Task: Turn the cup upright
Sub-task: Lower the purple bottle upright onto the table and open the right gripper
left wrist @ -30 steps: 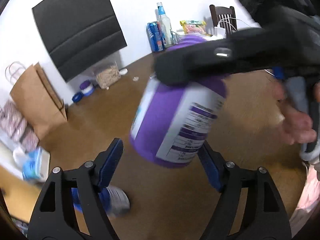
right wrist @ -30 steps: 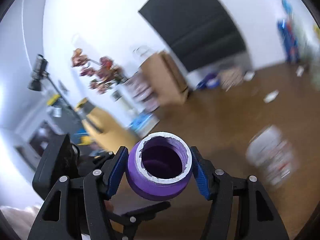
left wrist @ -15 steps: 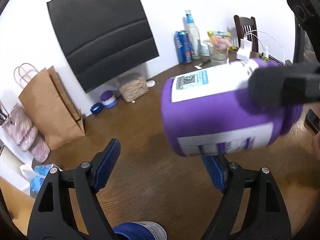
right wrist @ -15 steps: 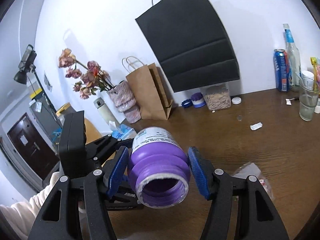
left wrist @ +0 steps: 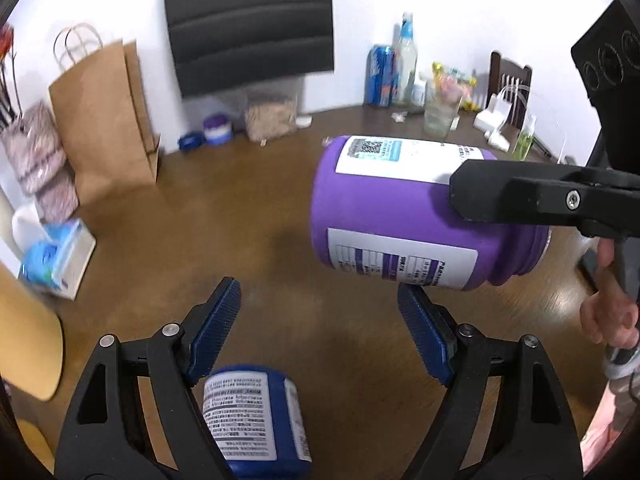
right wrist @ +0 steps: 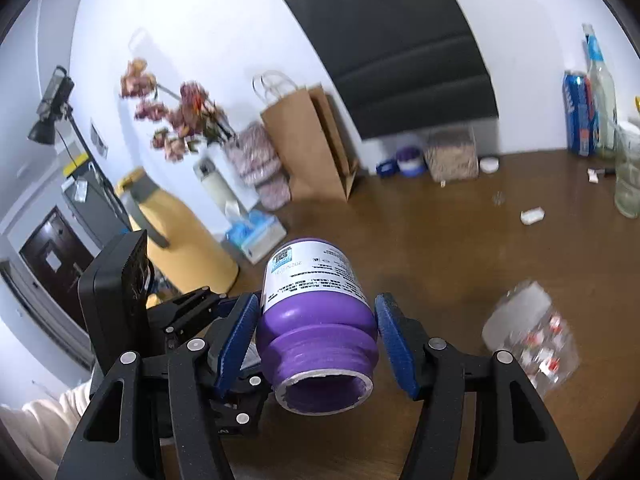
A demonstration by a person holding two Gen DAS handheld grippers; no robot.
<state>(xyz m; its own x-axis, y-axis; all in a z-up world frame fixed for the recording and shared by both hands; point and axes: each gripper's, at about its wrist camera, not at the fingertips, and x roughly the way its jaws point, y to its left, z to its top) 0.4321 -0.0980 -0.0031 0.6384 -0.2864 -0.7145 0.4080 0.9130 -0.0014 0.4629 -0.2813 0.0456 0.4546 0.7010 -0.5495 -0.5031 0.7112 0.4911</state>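
Note:
A purple jar-shaped cup [left wrist: 400, 220] with white labels hangs on its side above the brown table [left wrist: 240, 220]. My right gripper [right wrist: 316, 308] is shut on it just above the neck, and one black finger [left wrist: 540, 200] crosses it in the left wrist view. The cup's [right wrist: 316, 320] open mouth faces the right wrist camera and its base points away. My left gripper [left wrist: 318, 296] is open below and left of the cup, holding nothing. A person's hand [left wrist: 608, 312] holds the right gripper's handle.
A blue jar [left wrist: 252, 420] lies under my left gripper. A clear jar [right wrist: 528, 348] lies to the right. Along the back wall stand a brown paper bag [left wrist: 108, 120], a tissue box [left wrist: 60, 256], a food container [left wrist: 270, 116], a can [left wrist: 380, 76], a bottle [left wrist: 406, 60] and a glass [left wrist: 438, 116].
The right gripper has turned the purple cup from mouth-on towards the camera to lying level, base pointing away. The left gripper stays open and has drawn back slightly.

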